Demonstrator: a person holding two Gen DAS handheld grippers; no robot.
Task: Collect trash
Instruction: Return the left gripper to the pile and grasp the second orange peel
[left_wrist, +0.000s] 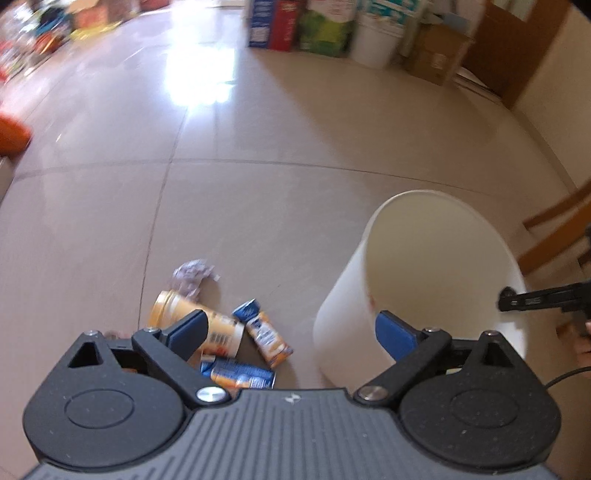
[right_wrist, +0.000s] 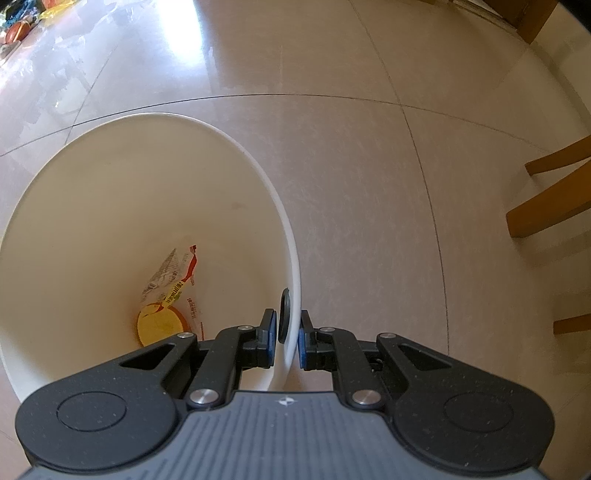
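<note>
A white plastic bin (left_wrist: 340, 317) stands on the tiled floor; my right gripper (right_wrist: 287, 334) is shut on its rim (right_wrist: 291, 236), one finger inside the wall and one outside. A printed wrapper (right_wrist: 168, 291) lies at the bin's bottom. In the left wrist view, my left gripper (left_wrist: 291, 325) hangs open above a heap of trash left of the bin: a yellow can (left_wrist: 218, 325), a small blue-orange carton (left_wrist: 264, 332), a blue can (left_wrist: 240, 373) and a crumpled paper wad (left_wrist: 192, 277). The right gripper (left_wrist: 535, 299) shows at the bin's far rim.
Wooden chair legs (right_wrist: 550, 199) stand to the right of the bin. Boxes and white buckets (left_wrist: 332, 29) line the far wall, next to a wooden cabinet (left_wrist: 517, 48). Colourful clutter (left_wrist: 33, 40) sits at the far left. Bare floor tiles lie between.
</note>
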